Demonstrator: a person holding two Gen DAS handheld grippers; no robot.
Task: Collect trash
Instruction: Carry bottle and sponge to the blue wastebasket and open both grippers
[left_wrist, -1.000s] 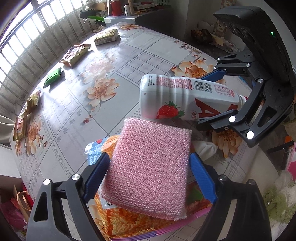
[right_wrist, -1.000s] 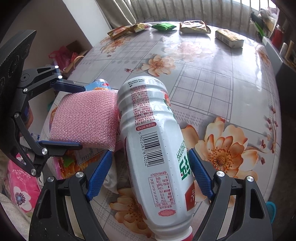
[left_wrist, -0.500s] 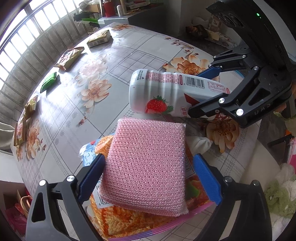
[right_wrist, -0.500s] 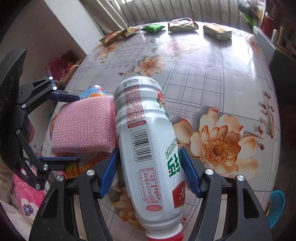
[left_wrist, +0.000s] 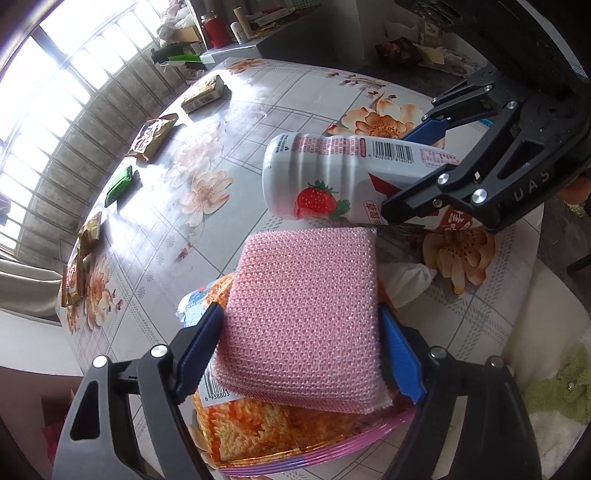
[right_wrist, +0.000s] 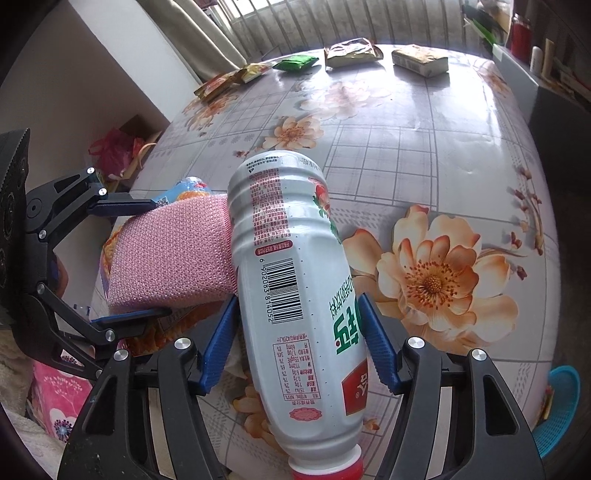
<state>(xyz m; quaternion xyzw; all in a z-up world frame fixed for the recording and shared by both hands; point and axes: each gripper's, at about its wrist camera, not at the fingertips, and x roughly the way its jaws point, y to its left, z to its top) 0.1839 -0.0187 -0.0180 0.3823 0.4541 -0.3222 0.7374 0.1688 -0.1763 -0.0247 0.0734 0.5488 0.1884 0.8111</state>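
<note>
My left gripper (left_wrist: 299, 354) is shut on a pink mesh sponge (left_wrist: 306, 317), held above an orange snack bag (left_wrist: 258, 428) at the table's near edge. My right gripper (right_wrist: 299, 350) is shut on a white strawberry drink bottle (right_wrist: 291, 288) with a red cap, base pointing away. The bottle (left_wrist: 332, 177) and right gripper (left_wrist: 480, 166) show at the right in the left wrist view. The sponge (right_wrist: 170, 258) and left gripper (right_wrist: 122, 258) show at the left in the right wrist view, sponge touching the bottle.
The flowered table (right_wrist: 424, 140) carries several snack packets along its far edge: a green one (right_wrist: 295, 62), a tan bag (right_wrist: 351, 51), a boxy pack (right_wrist: 419, 59). White tissue (left_wrist: 406, 277) lies by the snack bag. A blue basket (right_wrist: 561, 406) stands on the floor at the right.
Both grippers have lifted and drawn back a little from the table with their loads. The right gripper's jaws have closed tighter on the bottle.
</note>
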